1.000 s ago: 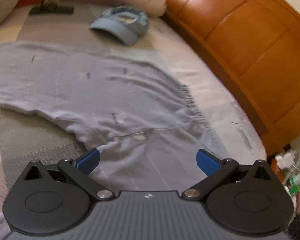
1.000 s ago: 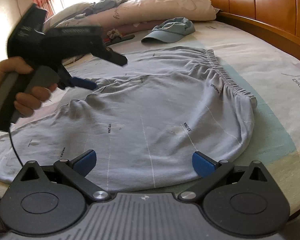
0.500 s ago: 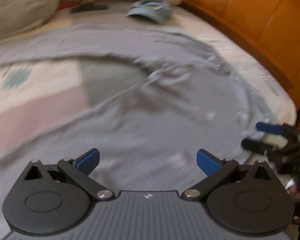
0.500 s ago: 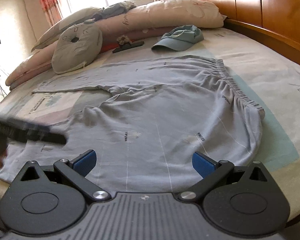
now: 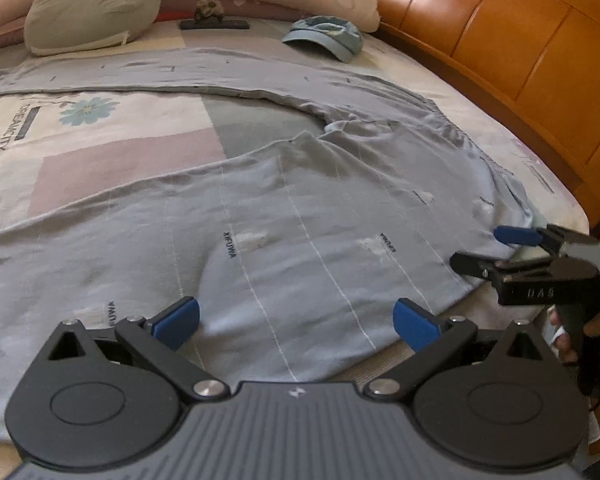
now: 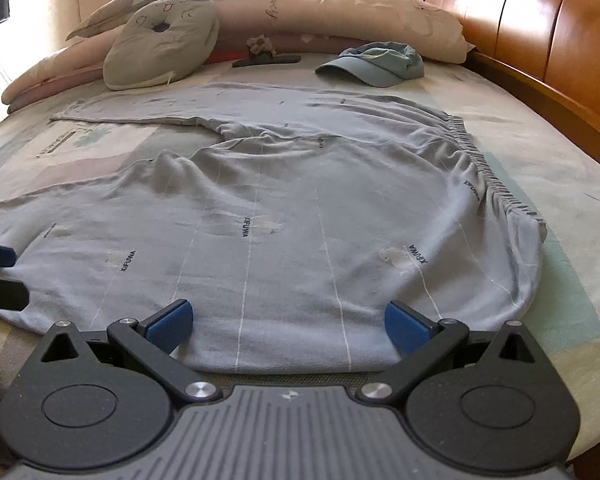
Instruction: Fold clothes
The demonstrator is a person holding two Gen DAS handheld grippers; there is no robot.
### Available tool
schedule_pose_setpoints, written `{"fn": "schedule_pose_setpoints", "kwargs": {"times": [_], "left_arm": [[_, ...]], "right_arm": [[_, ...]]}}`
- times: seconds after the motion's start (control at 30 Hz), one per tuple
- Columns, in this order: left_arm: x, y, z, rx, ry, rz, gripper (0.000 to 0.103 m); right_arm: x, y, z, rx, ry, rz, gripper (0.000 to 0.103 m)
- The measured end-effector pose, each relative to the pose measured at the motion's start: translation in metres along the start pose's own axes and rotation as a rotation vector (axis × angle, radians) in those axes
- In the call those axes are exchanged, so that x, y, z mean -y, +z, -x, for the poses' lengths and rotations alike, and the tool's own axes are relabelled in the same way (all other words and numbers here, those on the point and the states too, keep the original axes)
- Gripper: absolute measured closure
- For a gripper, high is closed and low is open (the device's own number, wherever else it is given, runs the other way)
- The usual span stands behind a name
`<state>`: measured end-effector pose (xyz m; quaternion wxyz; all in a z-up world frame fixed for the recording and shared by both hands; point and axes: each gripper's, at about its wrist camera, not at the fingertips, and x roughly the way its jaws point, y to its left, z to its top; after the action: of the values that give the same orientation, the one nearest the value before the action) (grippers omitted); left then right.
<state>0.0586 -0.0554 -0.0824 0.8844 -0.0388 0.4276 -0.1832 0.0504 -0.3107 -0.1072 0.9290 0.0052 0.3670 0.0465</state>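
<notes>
Grey pajama trousers spread flat mid-frame on bed, unfolded. Left gripper and right gripper: jaws spread, empty. Whole fold ahead.

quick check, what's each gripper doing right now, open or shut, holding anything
Left gripper: open, holding nothing, above the near edge of the grey trousers.
Right gripper: open, holding nothing, over the same trousers near the waistband end.
</notes>
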Motion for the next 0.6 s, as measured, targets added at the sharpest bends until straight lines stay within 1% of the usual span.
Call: {"fn": "schedule_pose_setpoints", "kwargs": {"times": [0.1, 0.2, 0.3, 0.37, 0.47, 0.53, 0.6], "left_arm": [[-0.004, 0.005, 0.003, 0.023, 0.013, 0.028, 0.001], [-0.013, 0.0, 0.0, 0.0, 0.052, 0.061, 0.001], [-0.016, -0.01, 0.006, 0.018, 0.052, 0.033, 0.001], [-0.02, -0.009, 0.015, 0.025, 0.06, 0.036, 0.001], [-0.031, -0.004, 0.029, 0.085, 0.1, 0.033, 0.001], [-0.042, -0.002, 0.029, 0.08, 0.141, 0.054, 0.001], [-0.054, -0.004, 0.023, 0.052, 0.181, 0.09, 0.001]], "right_arm": [[-0.001, 0.0, 0.0, 0.001, -0.006, 0.0, 0.0], [-0.001, 0.0, 0.0, 0.0, -0.012, -0.002, 0.0], [-0.002, 0.0, 0.0, 0.0, -0.017, -0.004, 0.0], [-0.002, -0.001, 0.001, 0.003, -0.019, -0.003, 0.0], [-0.003, -0.002, 0.001, 0.009, -0.024, 0.0, 0.0], [-0.003, -0.002, 0.001, 0.011, -0.027, -0.001, 0.0], [-0.004, -0.001, 0.001, 0.008, -0.033, 0.0, 0.0]]}}
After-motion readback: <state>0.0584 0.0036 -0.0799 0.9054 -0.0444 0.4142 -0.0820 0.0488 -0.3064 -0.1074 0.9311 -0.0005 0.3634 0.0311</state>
